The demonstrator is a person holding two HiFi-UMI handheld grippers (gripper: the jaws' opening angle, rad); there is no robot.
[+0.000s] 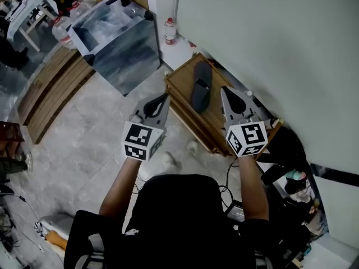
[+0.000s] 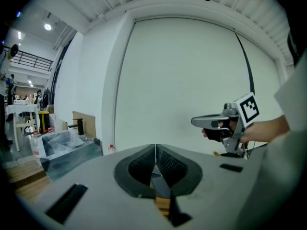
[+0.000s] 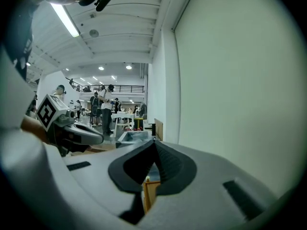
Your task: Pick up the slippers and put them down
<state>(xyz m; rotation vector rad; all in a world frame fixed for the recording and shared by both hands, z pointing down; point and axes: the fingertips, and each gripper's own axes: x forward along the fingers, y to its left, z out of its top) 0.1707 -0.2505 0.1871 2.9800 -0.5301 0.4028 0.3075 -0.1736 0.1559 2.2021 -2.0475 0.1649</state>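
While slipper (image 1: 201, 87) lies flat, left gripper (image 1: 164, 97) — shut.

Head view: camera high up, facing steeply down. Left gripper (image 1: 162, 97) and right gripper (image 1: 225, 89) sit close at mid frame, the table (image 1: 182, 86) just beyond them, the wall (image 1: 269, 38) filling the upper right.

Left gripper view: close behind its own jaws, near level, facing the wall; right gripper at right of frame.

Right gripper view: likewise mounted, wall at right, left gripper at the left edge.

All three views share the wall and the bin (image 1: 120, 43).
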